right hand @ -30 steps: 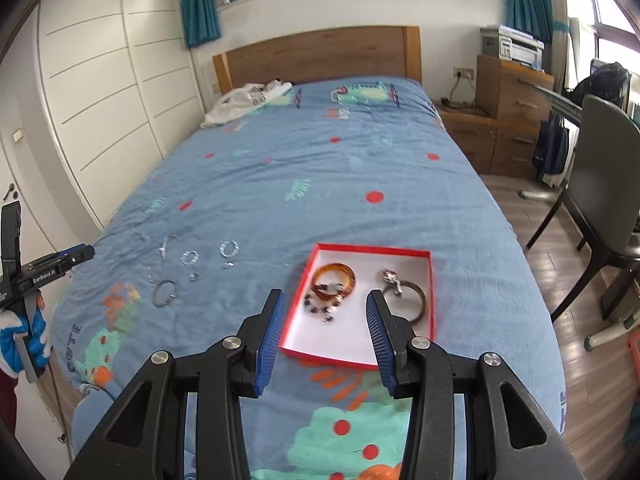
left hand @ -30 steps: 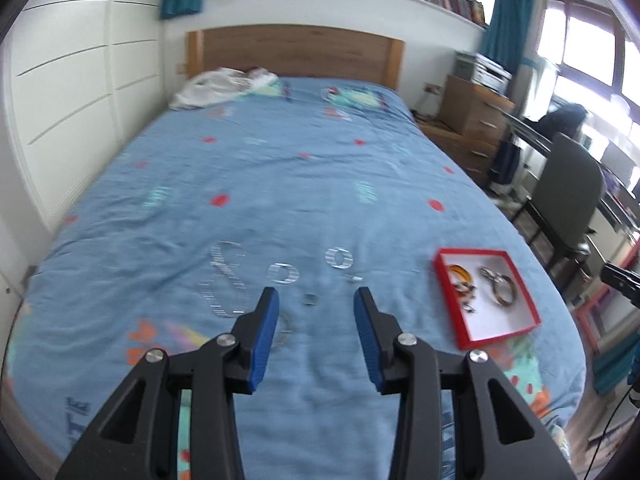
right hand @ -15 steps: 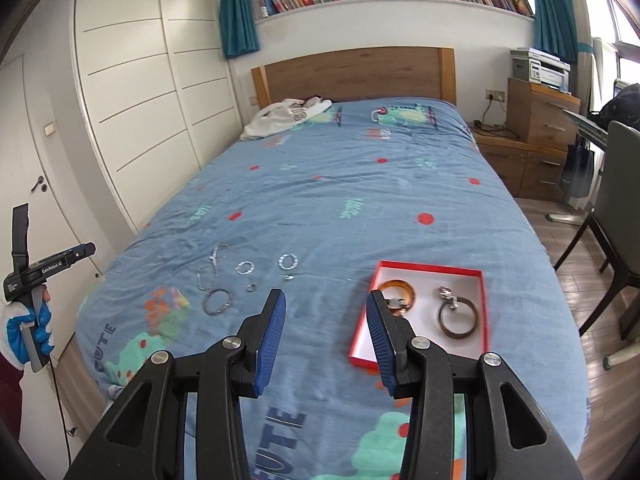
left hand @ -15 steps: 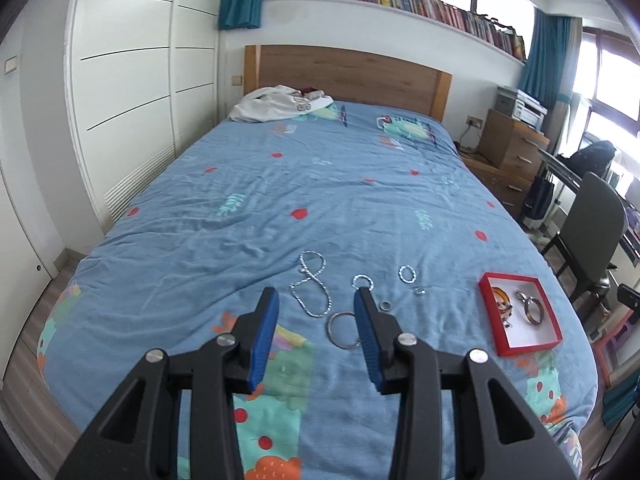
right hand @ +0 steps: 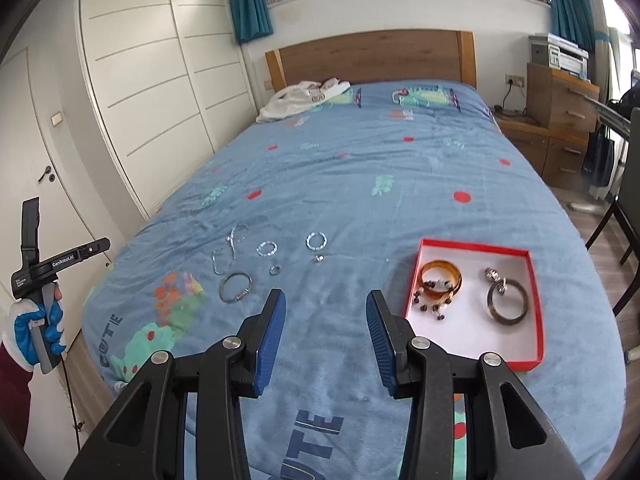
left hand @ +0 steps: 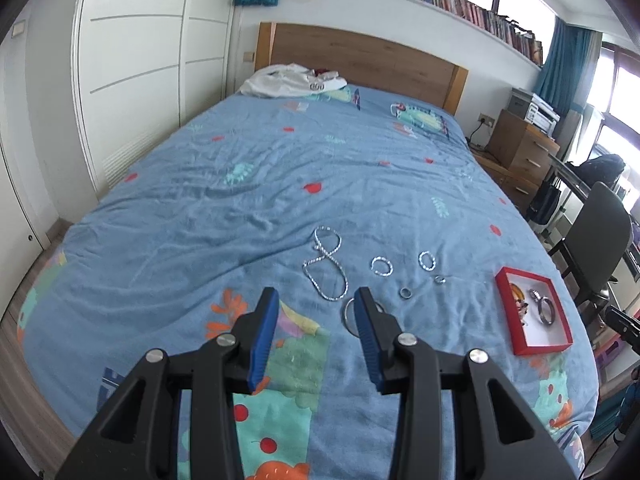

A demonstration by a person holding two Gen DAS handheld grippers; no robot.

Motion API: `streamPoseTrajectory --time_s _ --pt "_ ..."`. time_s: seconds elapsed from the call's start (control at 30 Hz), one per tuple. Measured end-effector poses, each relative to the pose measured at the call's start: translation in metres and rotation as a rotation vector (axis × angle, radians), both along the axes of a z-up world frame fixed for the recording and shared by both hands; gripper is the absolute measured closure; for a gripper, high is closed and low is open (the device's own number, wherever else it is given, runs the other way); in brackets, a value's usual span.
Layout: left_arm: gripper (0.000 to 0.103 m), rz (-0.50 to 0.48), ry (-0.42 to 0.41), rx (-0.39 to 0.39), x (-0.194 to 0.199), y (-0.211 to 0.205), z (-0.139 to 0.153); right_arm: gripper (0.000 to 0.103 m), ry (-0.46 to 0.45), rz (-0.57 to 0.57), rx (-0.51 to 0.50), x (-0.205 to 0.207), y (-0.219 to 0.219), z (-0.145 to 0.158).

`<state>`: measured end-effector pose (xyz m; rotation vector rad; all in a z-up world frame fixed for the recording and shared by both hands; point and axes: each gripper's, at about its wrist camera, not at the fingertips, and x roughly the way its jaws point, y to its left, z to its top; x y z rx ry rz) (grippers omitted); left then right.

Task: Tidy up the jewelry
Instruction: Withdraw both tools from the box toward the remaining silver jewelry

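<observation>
A: What is lying on the blue bedspread (right hand: 360, 168)?

B: A red tray (right hand: 536, 304) is sitting at three o'clock of the right gripper (right hand: 325, 336), holding an amber bangle (right hand: 440, 276) and a dark ring bracelet (right hand: 507, 302).

A: And the loose jewelry?

B: A silver chain (left hand: 326, 264) is curling at twelve o'clock of the left gripper (left hand: 316, 338); a silver bangle (right hand: 235, 287) is lying just beside it, and two small sparkly hoops (right hand: 316, 241) and two tiny rings (right hand: 275, 269) are resting between chain and tray.

A: The tongs?

B: Both are gaping wide, gripping nothing.
</observation>
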<state>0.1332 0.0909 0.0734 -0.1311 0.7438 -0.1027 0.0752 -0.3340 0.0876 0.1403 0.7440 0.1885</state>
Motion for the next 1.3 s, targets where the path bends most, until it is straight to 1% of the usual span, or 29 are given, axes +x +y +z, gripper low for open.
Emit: streamPoseTrajectory --time_s 0.4,0.5,0.6,0.77,1.03,1.3 --pt "0.066 -0.049 0.104 -0.001 0.045 -0.029 -0.076 0.061 0.059 0.003 -0.004 0.043 0.013 -0.050" --pt "0.066 -0.066 0.127 0.013 0.054 -0.037 -0.093 0.061 0.076 0.007 0.008 0.053 0.018 -0.065" --pt "0.066 -0.081 0.149 0.011 0.063 -0.044 -0.108 0.061 0.098 0.016 0.019 0.064 0.025 -0.081" --pt "0.066 -0.106 0.181 0.010 0.075 -0.054 -0.129 0.061 0.123 0.040 0.023 0.081 0.038 -0.103" --pt "0.066 -0.128 0.226 0.004 0.091 -0.066 -0.159 0.061 0.151 0.084 0.036 0.106 0.054 -0.128" --pt "0.066 -0.144 0.250 -0.012 0.107 -0.074 -0.178 0.061 0.170 0.163 0.034 0.142 0.084 -0.148"
